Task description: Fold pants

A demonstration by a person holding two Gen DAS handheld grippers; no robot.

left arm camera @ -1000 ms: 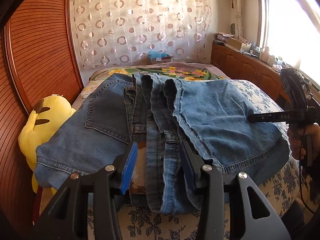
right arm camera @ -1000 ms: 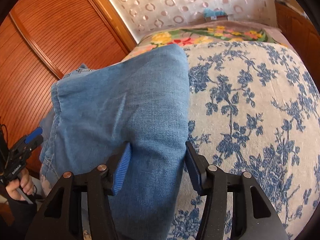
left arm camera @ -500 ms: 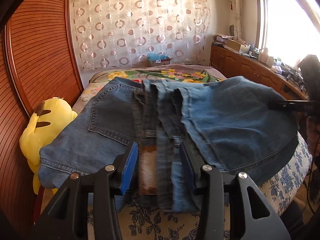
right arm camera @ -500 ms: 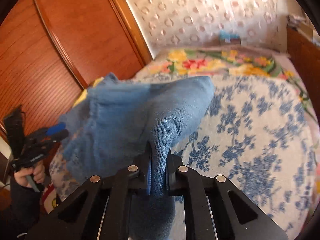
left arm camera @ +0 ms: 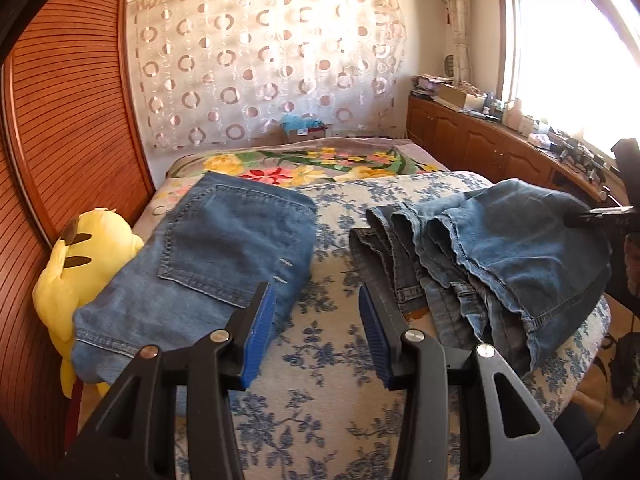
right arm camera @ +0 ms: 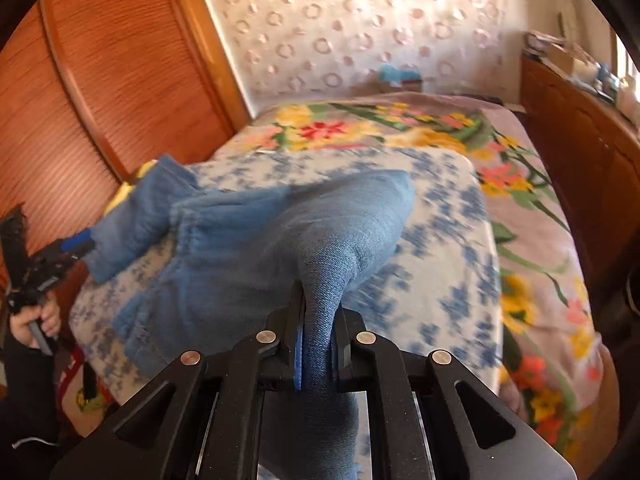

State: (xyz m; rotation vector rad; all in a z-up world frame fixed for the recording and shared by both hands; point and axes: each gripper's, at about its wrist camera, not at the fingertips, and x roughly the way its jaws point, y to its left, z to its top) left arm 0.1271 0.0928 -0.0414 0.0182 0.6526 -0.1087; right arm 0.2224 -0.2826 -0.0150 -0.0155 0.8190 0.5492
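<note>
Blue denim pants lie on the bed. In the left wrist view the seat part with a back pocket (left arm camera: 208, 256) lies at the left, and the folded legs with stacked hems (left arm camera: 492, 264) lie at the right, with bare sheet between them. My left gripper (left arm camera: 316, 332) is open and empty above that bare strip. My right gripper (right arm camera: 316, 344) is shut on a pinch of the pants (right arm camera: 320, 272), lifting the cloth into a ridge. The right gripper also shows at the right edge of the left wrist view (left arm camera: 600, 216).
The bed has a blue floral sheet (left arm camera: 328, 360) and a bright flowered blanket (left arm camera: 312, 164) at the far end. A yellow plush toy (left arm camera: 76, 256) sits at the left against a wooden slatted wall (left arm camera: 60, 128). Wooden cabinets (left arm camera: 480, 148) run along the right.
My right gripper, shut on the pants leg, has pulled the folded legs to the right, off the seat part. Bare sheet now shows between the two. My left gripper stays open.
</note>
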